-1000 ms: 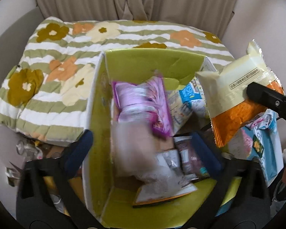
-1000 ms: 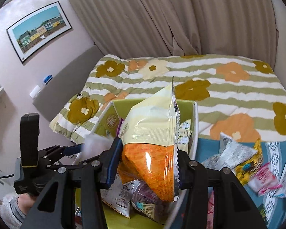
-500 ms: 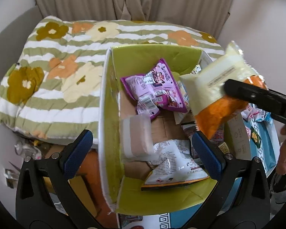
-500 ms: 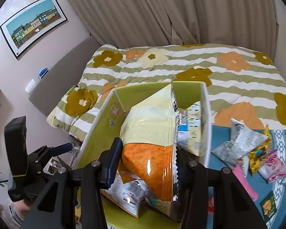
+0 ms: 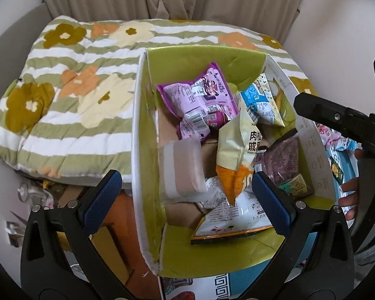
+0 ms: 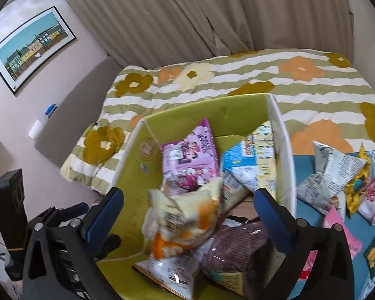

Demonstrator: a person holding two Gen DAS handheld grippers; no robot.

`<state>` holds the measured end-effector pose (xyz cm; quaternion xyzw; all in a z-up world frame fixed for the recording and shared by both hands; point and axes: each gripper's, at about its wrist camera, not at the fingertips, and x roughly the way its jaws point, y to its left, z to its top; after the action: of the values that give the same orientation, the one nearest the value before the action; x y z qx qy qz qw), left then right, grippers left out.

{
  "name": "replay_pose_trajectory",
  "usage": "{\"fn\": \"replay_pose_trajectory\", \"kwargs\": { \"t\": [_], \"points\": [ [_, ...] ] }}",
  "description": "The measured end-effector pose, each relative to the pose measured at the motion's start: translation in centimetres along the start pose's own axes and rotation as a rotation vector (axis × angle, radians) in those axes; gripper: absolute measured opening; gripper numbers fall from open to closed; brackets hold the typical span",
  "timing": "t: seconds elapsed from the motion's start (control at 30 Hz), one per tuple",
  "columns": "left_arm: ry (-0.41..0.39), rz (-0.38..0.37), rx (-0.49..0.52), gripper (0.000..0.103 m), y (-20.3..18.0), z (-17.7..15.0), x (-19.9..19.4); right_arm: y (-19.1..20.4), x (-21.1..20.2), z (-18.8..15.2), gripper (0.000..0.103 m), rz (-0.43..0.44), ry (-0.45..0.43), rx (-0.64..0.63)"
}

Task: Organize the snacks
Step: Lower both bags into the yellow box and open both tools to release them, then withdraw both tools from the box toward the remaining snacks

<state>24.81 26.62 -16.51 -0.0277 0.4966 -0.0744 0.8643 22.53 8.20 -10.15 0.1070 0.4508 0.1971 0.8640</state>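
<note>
cream-orange packet [image 5: 237,150] "肉松", "PORK" (partly hidden)

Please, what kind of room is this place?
Probably a bedroom in a home: a floral striped quilt covers what looks like a bed, beige curtains hang behind it, and a framed picture is on the wall.

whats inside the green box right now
Inside the green box: a purple packet, a blue-and-cream packet, the cream-and-orange bag, a clear wrapped block, a dark purple packet and a white packet. Anything beneath them is covered.
</note>
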Motion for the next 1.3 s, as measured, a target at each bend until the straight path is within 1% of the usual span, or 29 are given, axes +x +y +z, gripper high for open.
{"fn": "replay_pose_trajectory", "kwargs": {
  "t": [0.1,0.27,0.47,0.57,0.7,0.83,1.03,1.3],
  "points": [
    [-0.017,0.008,0.0,0.103,-0.5,0.3,-0.8,0.1,-0.6,0.1,0.103,-0.004,-0.008,-0.004],
    [-0.061,0.042,0.0,0.103,-1.8,0.5,-2.5,0.5,-2.1,0.4,0.103,0.004,-0.032,-0.054],
    [-0.111,0.094,-0.032,0.103,-4.0,0.0,-5.2,0.0,-4.5,0.2,0.103,0.058,-0.047,-0.079],
    [-0.137,0.101,-0.062,0.103,-5.8,-0.5,-6.6,-0.7,-6.2,-0.1,0.103,0.071,-0.051,-0.103],
    [-0.169,0.113,-0.067,0.103,-8.6,-1.0,-7.9,-1.8,-9.1,-0.6,0.103,0.067,-0.069,-0.14],
    [-0.199,0.104,-0.059,0.103,-12.0,-1.6,-8.8,-3.7,-11.8,-1.1,0.103,0.045,-0.087,-0.165],
    [-0.222,0.076,-0.034,0.103,-17.5,-2.8,-9.0,-7.6,-15.9,-2.5,0.103,-0.008,-0.115,-0.176],
    [-0.228,0.039,0.01,0.103,-24.2,-4.4,-7.8,-12.9,-20.7,-4.8,0.103,-0.129,-0.154,-0.201]
  ]
}}
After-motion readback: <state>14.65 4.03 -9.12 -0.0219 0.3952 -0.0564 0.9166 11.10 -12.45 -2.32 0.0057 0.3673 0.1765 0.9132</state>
